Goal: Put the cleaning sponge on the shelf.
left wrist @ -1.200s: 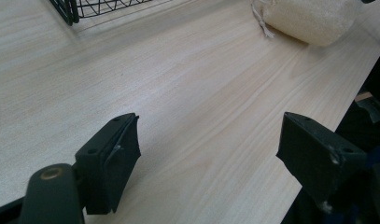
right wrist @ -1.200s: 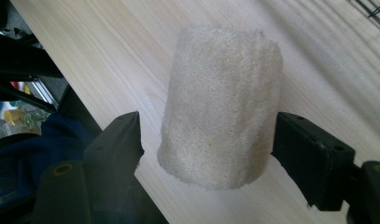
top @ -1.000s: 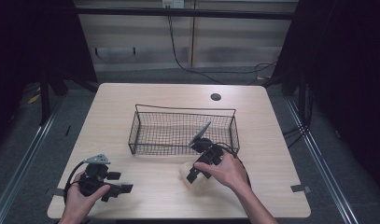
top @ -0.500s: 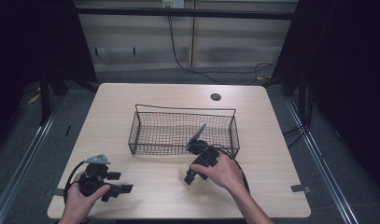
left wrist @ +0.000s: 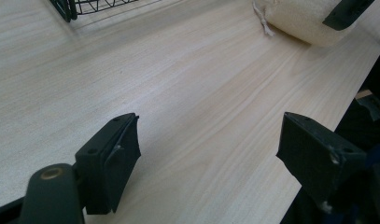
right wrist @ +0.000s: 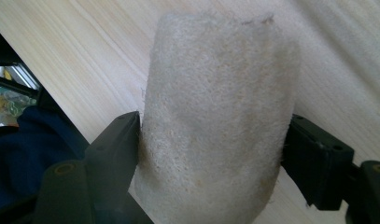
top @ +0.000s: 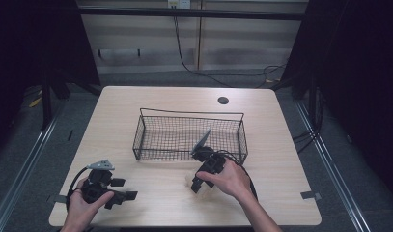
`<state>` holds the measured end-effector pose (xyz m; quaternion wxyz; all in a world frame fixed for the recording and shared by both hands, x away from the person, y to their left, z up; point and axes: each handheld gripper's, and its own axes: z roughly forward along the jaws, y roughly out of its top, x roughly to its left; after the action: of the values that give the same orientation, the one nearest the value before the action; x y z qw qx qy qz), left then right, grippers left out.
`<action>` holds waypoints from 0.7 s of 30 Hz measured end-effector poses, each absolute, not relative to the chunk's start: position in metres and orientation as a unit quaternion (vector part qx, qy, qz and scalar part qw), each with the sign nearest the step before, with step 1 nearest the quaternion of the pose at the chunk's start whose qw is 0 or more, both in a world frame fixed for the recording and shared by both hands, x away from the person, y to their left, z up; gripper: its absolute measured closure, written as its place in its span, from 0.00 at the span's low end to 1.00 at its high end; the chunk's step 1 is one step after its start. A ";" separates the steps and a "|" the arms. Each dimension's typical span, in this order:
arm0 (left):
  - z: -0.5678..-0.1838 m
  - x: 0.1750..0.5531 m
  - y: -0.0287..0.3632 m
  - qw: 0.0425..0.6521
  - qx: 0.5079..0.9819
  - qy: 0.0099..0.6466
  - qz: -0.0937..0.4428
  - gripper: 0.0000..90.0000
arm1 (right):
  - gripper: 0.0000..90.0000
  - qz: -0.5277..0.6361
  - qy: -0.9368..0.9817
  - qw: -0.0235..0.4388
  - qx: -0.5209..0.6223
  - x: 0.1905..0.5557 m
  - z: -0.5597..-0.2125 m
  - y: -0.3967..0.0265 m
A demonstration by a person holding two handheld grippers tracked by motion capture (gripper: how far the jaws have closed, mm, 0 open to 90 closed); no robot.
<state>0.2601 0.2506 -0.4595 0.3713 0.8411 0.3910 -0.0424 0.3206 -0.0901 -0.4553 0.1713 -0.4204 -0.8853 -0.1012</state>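
A beige, fuzzy sponge roll [right wrist: 215, 116] lies on the wooden table [top: 150, 203] just in front of the wire basket [top: 191, 113]. My right gripper [right wrist: 211, 140] points down at it, and its jaws have just been closing with the roll between them. Both pads now press on the roll's sides. In the high view the right gripper [top: 196, 186] sits under the person's hand, with the pale roll [top: 187, 181] at its tip. My left gripper [top: 124, 197] rests near the front left edge. Its jaws [left wrist: 208, 158] stand wide open with nothing between them. The roll [left wrist: 295, 21] shows far off.
The black wire basket [left wrist: 71, 7] stands mid-table with nothing visible inside. A round cable hole [top: 223, 100] is at the table's far side. Cables trail from both grippers. Bare tabletop lies between the two hands.
My right gripper has shifted slightly toward the table's front, down at the roll. The left hand has not moved.
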 end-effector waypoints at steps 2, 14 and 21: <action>-0.459 0.260 0.251 0.372 0.840 0.392 -0.042 0.23 | 0.27 -0.101 -0.885 0.171 -0.421 0.320 -0.455 -0.090; -0.459 0.261 0.251 0.371 0.840 0.394 -0.042 0.23 | 0.27 -0.113 -0.884 0.180 -0.417 0.318 -0.450 -0.096; -0.460 0.261 0.251 0.371 0.841 0.391 -0.044 0.23 | 0.27 -0.123 -0.880 0.185 -0.420 0.318 -0.445 -0.103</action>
<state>0.2605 0.2507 -0.4595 0.3706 0.8411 0.3914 -0.0442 0.3177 -0.1033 -0.4451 0.1847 -0.4203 -0.8799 -0.1229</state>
